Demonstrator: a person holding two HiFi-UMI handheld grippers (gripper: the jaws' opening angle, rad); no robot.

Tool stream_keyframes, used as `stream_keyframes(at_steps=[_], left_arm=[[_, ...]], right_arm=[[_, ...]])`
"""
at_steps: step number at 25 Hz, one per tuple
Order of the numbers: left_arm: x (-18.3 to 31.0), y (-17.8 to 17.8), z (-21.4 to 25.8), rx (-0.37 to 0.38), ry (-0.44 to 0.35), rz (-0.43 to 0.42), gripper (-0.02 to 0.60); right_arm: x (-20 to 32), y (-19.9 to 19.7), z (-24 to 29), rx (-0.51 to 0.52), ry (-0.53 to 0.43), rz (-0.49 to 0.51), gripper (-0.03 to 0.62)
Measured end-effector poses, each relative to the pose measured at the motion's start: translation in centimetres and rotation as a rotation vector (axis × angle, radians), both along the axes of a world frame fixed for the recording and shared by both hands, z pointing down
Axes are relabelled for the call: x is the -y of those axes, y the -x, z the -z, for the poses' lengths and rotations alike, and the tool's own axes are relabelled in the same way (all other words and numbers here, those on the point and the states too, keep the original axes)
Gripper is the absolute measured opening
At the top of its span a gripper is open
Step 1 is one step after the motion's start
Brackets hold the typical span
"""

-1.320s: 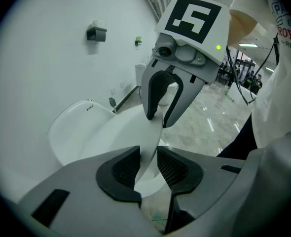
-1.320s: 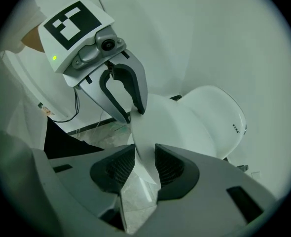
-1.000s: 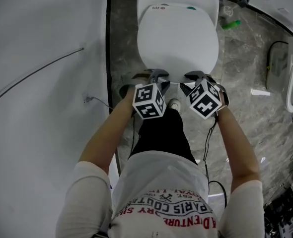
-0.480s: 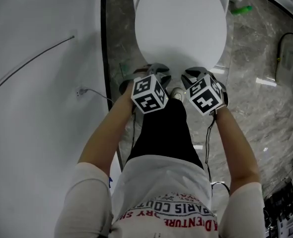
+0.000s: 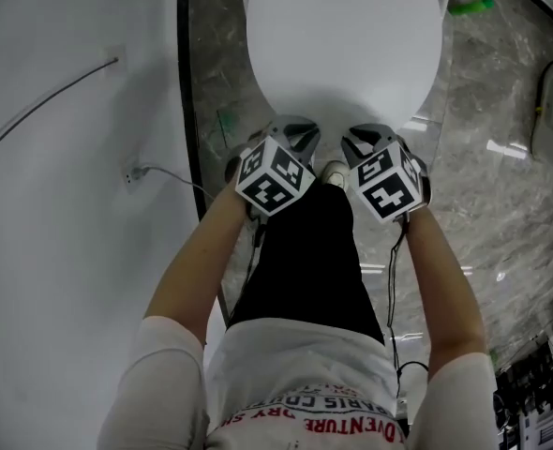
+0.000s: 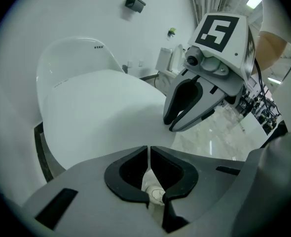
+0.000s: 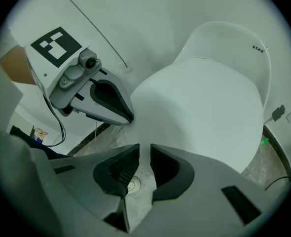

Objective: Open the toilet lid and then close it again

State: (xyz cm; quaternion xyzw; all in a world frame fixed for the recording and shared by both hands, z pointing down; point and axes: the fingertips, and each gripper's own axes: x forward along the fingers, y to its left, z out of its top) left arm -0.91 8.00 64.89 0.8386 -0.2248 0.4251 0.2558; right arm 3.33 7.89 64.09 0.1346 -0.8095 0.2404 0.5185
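Note:
The white toilet lid (image 5: 342,45) lies down flat over the bowl. Both grippers hang side by side just off its front rim, pointing steeply down. My left gripper (image 5: 298,134) is closing; in the left gripper view its jaws (image 6: 149,149) stand almost together with nothing between them, and the lid (image 6: 96,112) lies beyond the tips. My right gripper (image 5: 359,139) is also closing. In the right gripper view a clear gap remains at the right gripper (image 7: 145,149). The lid's front edge (image 7: 204,107) shows through it, and the pads do not press on it.
A white wall with a thin cable and a socket (image 5: 132,172) runs along the left. Grey marble floor (image 5: 501,186) surrounds the toilet. A green object (image 5: 470,7) lies on the floor at the back right. The person's shoe (image 5: 333,170) stands just below the grippers.
Both grippers have sunk while staying at the lid's front rim. The left jaws have drawn nearly together and the right jaws have narrowed. The toilet now sits higher and larger in the head view.

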Motion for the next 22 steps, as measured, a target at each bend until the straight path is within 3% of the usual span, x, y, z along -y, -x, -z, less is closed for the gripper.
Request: stream_keyframes(at_steps=[4,12,17,19,22], left_arm=[[0.0,0.4,-2.2,-0.020,0.005,0.061,0.025],[0.7,0.4,-3.9,-0.032,0.001,0.169,0.008],[0.4,-0.1,-3.8,0.026,-0.014,0.174,0.008],[0.2,0.0,-3.5,0.032,-0.002,0.183,0.008],[0.4,0.4,-1.5,-0.019,0.015,0.259,0.008]], right_arm=[[-0.1,0.2,-2.3,-0.015,-0.033,-0.010,0.069],[1.0,-0.4,-4.6,-0.029,-0.017,-0.130,0.023],[0.9,-0.9,-4.4,-0.041,-0.020,-0.213,0.015],[0.9,-0.9,-4.3,-0.017,0.005,-0.270,0.014],[1.4,-0.8,-2.7,0.044,0.018,-0.345,0.014]])
